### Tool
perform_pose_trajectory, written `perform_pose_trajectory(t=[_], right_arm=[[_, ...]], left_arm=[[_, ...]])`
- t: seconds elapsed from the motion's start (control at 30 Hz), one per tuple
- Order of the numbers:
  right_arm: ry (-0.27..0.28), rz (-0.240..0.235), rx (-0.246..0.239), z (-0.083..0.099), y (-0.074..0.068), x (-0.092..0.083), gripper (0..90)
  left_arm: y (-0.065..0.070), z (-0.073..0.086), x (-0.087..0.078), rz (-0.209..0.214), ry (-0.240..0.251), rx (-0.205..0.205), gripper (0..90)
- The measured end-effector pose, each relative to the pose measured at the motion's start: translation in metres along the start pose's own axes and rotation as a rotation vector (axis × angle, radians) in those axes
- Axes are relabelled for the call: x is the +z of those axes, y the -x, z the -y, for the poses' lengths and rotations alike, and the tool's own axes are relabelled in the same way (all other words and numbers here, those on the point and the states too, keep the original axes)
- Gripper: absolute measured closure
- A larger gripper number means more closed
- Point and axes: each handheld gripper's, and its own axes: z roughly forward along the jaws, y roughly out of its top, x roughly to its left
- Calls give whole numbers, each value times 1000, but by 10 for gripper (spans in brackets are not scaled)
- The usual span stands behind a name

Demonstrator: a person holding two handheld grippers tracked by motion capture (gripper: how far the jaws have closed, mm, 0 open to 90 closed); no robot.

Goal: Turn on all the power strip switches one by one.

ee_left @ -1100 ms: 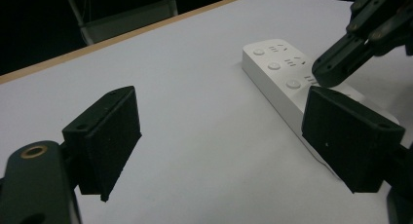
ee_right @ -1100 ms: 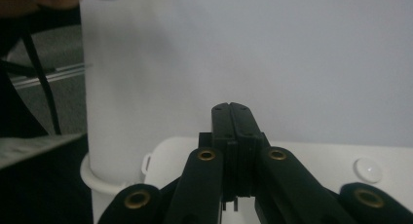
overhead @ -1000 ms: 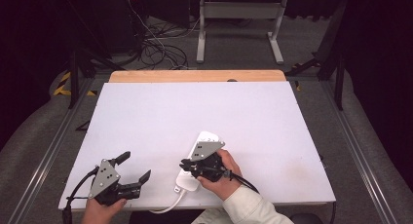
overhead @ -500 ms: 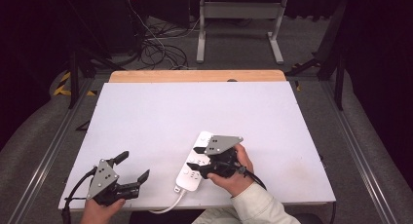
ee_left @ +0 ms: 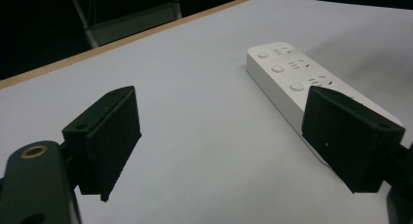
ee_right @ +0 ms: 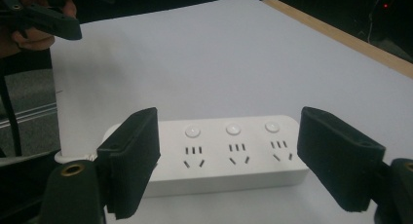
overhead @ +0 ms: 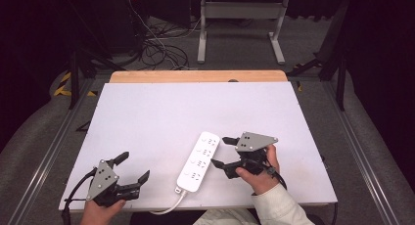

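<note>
A white power strip (overhead: 199, 161) with several sockets and round buttons lies on the white table (overhead: 195, 112) near the front edge, angled away from me. My right gripper (overhead: 220, 151) hovers just right of it, pointing at its long side. Its jaws have just been opening and now stand wide, with nothing pinched between them. In the right gripper view the power strip (ee_right: 219, 151) lies crosswise just beyond the right gripper (ee_right: 229, 156). My left gripper (overhead: 134, 166) rests open at the front left corner. The left gripper view shows the power strip (ee_left: 297, 78) ahead of the right jaw.
The strip's white cable (overhead: 169, 205) runs off the table's front edge. A wooden strip (overhead: 195, 77) borders the far edge. Beyond the table stand a metal frame (overhead: 240, 24) and loose floor cables (overhead: 156, 49). Rails run along both sides of the table.
My right gripper has moved from over the strip's near end to its right side, lifting a little, and its jaws went from shut to wide. The left gripper and the strip stayed put.
</note>
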Motion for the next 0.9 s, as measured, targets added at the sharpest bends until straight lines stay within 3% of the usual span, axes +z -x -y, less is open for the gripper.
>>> perform_pose_trajectory(t=[0.2, 0.37, 0.6, 0.77, 0.9], right_arm=[[0, 28, 36, 19, 10, -12, 197], [11, 24, 72, 35, 17, -21, 173], [19, 43, 88, 54, 23, -32, 164], [2, 61, 93, 67, 26, -37, 138], [-27, 72, 110, 78, 29, -38, 147]], left_arm=[[0, 0, 0, -1, -1, 0, 145], [-1, 0, 0, 4, -8, 2, 144], [0, 0, 0, 3, -9, -1, 140], [-2, 0, -1, 0, -16, 13, 137], [-2, 1, -1, 2, -19, -1, 134]])
